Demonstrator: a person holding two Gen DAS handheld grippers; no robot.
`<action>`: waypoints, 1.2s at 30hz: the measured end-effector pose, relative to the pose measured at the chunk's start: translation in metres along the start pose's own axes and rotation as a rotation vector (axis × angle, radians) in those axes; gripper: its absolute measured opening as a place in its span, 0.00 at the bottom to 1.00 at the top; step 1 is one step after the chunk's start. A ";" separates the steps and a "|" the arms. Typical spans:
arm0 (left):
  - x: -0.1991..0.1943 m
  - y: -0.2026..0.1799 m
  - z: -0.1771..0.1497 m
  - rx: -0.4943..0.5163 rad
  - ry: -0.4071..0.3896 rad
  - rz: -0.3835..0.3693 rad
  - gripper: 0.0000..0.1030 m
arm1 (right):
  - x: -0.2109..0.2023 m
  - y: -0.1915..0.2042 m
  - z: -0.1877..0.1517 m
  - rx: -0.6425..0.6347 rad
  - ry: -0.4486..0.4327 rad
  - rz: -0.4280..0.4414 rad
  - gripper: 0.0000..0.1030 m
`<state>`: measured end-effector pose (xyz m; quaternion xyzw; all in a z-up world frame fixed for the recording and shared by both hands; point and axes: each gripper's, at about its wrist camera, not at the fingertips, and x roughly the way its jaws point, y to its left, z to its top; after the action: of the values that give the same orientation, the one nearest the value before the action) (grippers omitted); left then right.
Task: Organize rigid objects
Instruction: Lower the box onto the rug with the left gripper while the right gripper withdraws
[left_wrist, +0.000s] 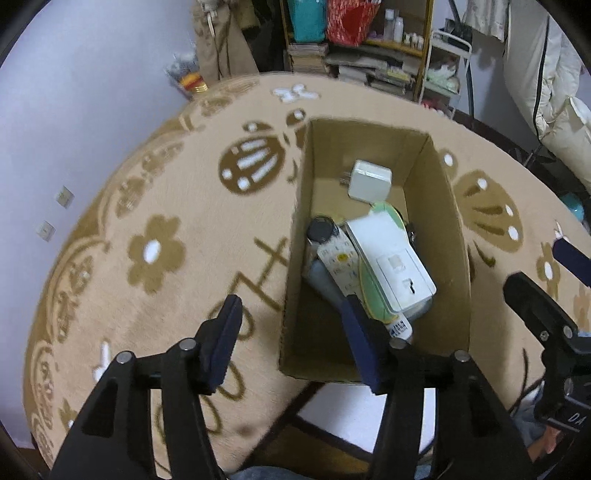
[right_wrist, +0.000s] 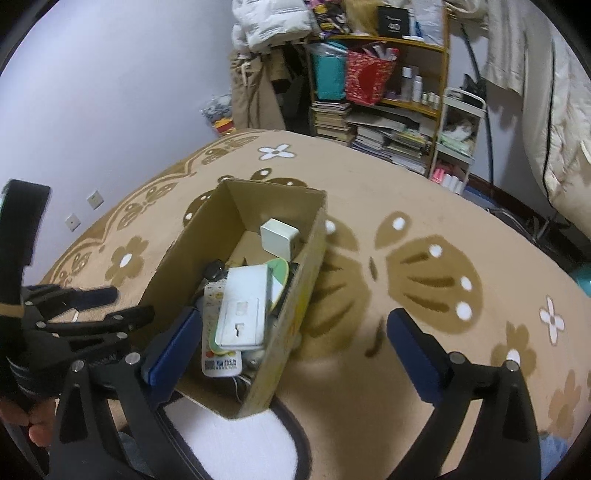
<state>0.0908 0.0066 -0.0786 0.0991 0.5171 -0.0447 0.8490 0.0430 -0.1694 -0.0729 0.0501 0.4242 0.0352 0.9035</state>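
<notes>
An open cardboard box (left_wrist: 299, 206) stands on a beige table cover with brown butterfly and flower prints. Inside lie a white charger cube (left_wrist: 369, 181), a white power strip (left_wrist: 391, 258), a white remote (left_wrist: 343, 266), a green flat thing (left_wrist: 369, 291) and a black round thing (left_wrist: 321, 230). My left gripper (left_wrist: 291, 332) is open and empty, above the box's near left wall. The box (right_wrist: 299, 295) also shows in the right wrist view with the power strip (right_wrist: 243, 310) and charger (right_wrist: 279, 238). My right gripper (right_wrist: 295, 343) is open and empty, straddling the box's right wall.
The round covered table (left_wrist: 166, 221) ends near the front, over a white rug (right_wrist: 236, 443). Behind it stand a cluttered shelf (right_wrist: 384, 85) with books and bags, and a white cart (right_wrist: 458, 136). Bedding (right_wrist: 565, 122) hangs at the right.
</notes>
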 end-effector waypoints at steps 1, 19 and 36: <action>-0.004 -0.001 0.000 0.007 -0.015 0.013 0.65 | -0.003 -0.003 -0.002 0.013 -0.004 0.001 1.00; -0.049 -0.011 -0.025 0.041 -0.167 0.101 0.84 | -0.024 -0.026 -0.038 0.113 -0.076 0.007 1.00; -0.107 -0.013 -0.054 0.020 -0.403 0.113 0.88 | -0.070 -0.033 -0.056 0.149 -0.274 0.008 1.00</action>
<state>-0.0081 0.0030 -0.0095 0.1254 0.3298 -0.0210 0.9354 -0.0442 -0.2062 -0.0588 0.1229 0.2984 0.0001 0.9465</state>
